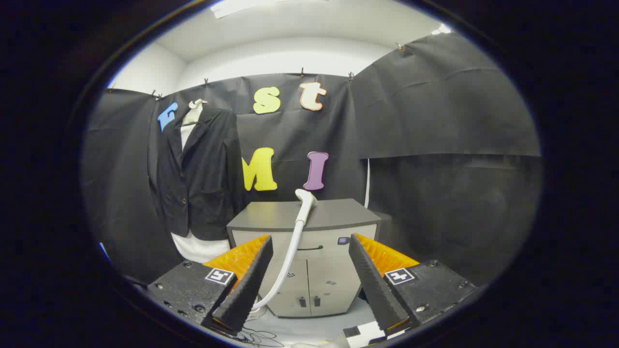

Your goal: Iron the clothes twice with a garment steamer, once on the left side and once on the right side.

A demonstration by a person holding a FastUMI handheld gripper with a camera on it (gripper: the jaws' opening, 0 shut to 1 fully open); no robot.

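Note:
A dark jacket over a white garment hangs on a hanger against the booth's back wall, beyond and left of my fingers. A white garment steamer head rests on top of a grey cabinet, its white hose curving down the cabinet front between my fingers. My gripper stands open, well short of the cabinet, with nothing between its fingers.
The grey cabinet has a drawer and two doors and stands against the back wall to the right of the jacket. Black cloth walls close in on both sides. Thin cables lie on the pale floor under the fingers.

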